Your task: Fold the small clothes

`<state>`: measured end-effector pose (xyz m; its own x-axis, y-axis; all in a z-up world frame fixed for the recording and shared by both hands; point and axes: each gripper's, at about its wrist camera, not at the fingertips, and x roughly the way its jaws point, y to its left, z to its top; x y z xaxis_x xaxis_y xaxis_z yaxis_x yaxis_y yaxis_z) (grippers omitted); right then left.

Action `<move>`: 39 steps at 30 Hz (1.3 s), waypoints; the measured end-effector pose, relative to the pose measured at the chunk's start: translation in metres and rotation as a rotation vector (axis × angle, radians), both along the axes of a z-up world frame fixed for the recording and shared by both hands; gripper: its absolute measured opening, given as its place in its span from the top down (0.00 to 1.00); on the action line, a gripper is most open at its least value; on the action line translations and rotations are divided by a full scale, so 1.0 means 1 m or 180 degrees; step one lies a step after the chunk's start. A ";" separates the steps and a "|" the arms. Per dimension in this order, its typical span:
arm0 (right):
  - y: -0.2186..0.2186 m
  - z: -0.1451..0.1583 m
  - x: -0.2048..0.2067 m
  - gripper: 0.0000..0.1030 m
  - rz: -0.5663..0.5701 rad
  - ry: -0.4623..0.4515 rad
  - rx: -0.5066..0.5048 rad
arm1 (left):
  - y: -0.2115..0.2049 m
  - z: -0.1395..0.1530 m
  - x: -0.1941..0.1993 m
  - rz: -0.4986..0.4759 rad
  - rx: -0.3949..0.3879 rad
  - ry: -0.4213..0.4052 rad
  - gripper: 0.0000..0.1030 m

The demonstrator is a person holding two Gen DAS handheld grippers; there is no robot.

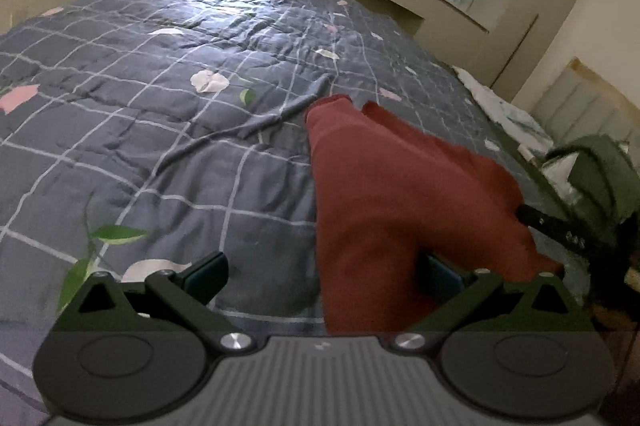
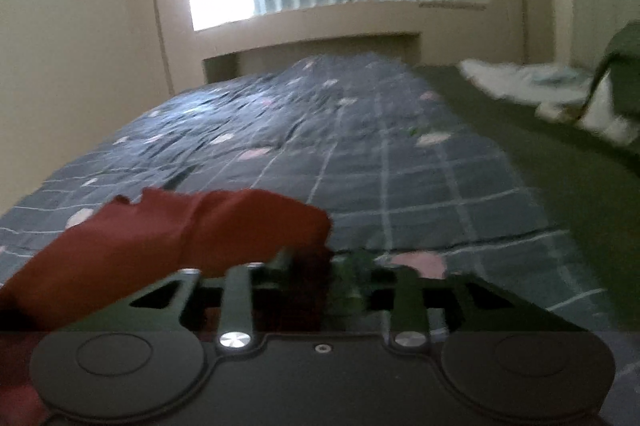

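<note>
Left gripper (image 1: 320,278) spread wide, red garment (image 1: 400,193) draped over its right finger.

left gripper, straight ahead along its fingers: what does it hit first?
Probably the red garment. The left gripper is open, and the cloth already lies between its fingers, draped over the right one. Past that comes the grey checked quilt. Depth is hard to judge through the fisheye.

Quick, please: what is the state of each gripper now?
Left gripper: open, holding nothing; red garment drapes over one finger.
Right gripper: closed on the red garment.
</note>
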<state>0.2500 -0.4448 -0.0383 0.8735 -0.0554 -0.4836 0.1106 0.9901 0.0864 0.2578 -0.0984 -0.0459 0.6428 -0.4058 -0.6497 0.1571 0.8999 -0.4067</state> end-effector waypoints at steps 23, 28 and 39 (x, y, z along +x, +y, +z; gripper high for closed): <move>0.033 -0.035 -0.053 0.01 -0.0596 0.0144 -0.0145 | -0.008 -0.014 0.010 0.0391 0.0015 -0.0078 0.00; 0.029 -0.036 -0.057 0.01 -0.0594 0.0115 -0.0039 | -0.007 -0.013 0.009 0.0426 -0.0004 -0.0049 0.00; 0.028 -0.036 -0.059 0.01 -0.0599 0.0093 -0.0022 | -0.008 -0.011 0.008 0.0423 -0.0003 -0.0053 0.00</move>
<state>0.1910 -0.4168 -0.0740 0.8331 -0.2199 -0.5075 0.2963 0.9522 0.0738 0.2656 -0.1061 -0.0570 0.7017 -0.3169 -0.6381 0.0432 0.9129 -0.4058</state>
